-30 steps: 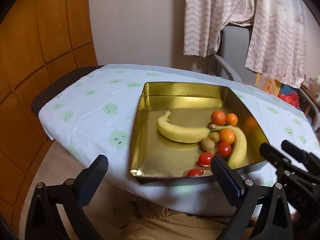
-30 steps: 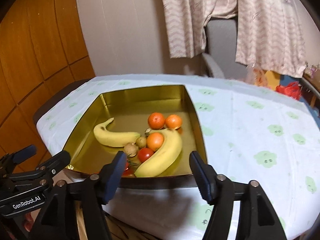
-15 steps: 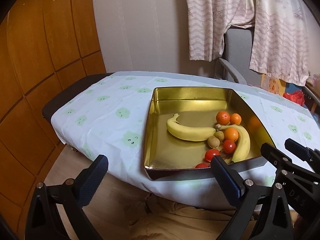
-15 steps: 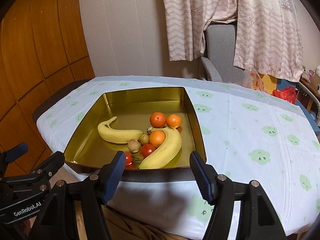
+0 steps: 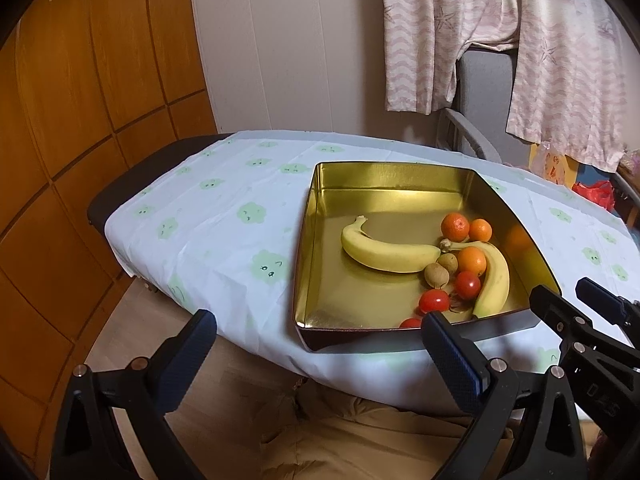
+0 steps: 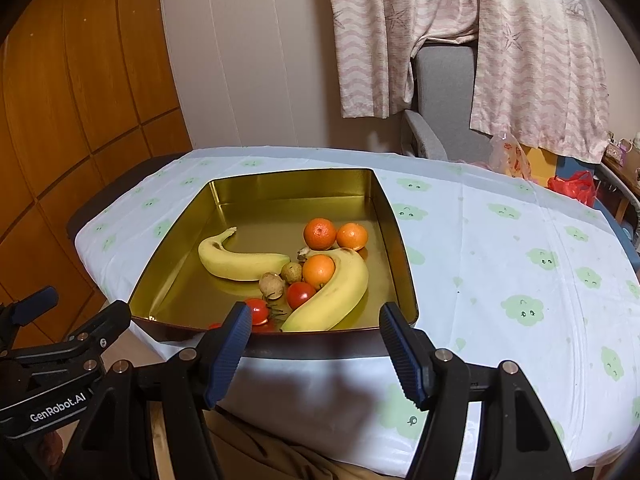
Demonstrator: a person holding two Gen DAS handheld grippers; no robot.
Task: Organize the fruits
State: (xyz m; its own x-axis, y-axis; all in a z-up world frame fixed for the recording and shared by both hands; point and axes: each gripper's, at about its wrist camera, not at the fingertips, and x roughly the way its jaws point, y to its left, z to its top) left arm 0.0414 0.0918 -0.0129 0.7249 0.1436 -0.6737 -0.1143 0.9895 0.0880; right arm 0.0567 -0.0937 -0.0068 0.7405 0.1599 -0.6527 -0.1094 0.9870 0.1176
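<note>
On the clothed table [image 6: 500,264], a gold tray [image 6: 394,216] holds two bananas [image 6: 240,262] lying crosswise; both grippers [image 6: 316,344] gape empty.

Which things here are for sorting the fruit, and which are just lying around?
For the job: bananas, oranges, tomatoes, small brown fruits, gold tray.

Just lying about: hanging clothes, grey chair, red bag.

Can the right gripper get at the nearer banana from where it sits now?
Probably yes. The right gripper is open and empty, just short of the tin; the banana lies uncovered by the near wall, which it must clear.
</note>
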